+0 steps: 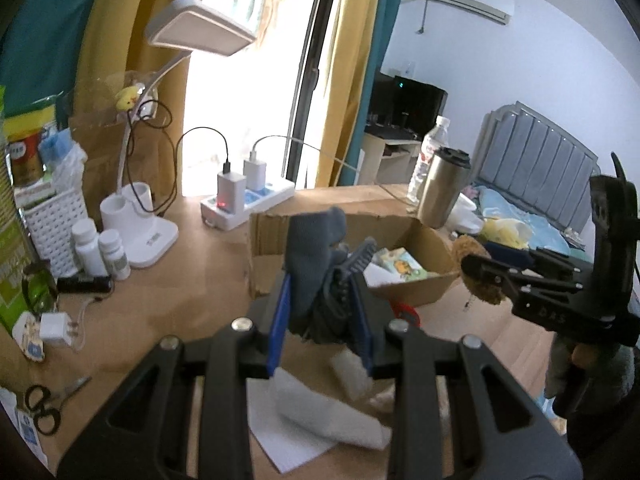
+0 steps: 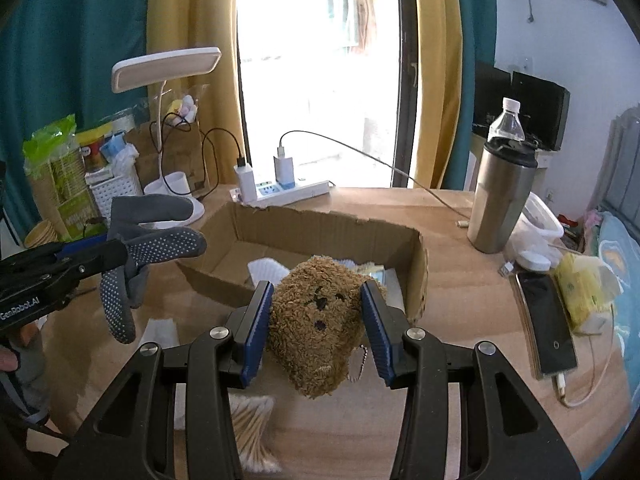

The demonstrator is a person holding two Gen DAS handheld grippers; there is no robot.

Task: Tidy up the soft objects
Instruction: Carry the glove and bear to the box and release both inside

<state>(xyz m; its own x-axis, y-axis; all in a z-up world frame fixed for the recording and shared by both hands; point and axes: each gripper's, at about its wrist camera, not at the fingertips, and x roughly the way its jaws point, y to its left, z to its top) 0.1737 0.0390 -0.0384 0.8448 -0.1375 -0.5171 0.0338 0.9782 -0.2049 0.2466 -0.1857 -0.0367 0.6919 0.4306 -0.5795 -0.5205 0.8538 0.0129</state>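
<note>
The cardboard box (image 2: 332, 232) lies just ahead of the right hand-held gripper (image 2: 318, 322) clamping the plush bear (image 2: 316, 320), nearer than the left hand-held gripper (image 1: 320, 300) pinching the grey glove (image 1: 316, 248).

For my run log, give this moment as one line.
left claw: shut on grey glove | right claw: shut on brown plush | both lifted near cardboard box

Lower centre of the right wrist view, the bundle of cotton swabs (image 2: 252, 436) is half hidden behind the gripper frame. In the left wrist view, the box (image 1: 424, 284) contents are mostly blocked by the glove (image 1: 316, 256). The can (image 1: 25, 156) label at far left is too blurred to read.
</note>
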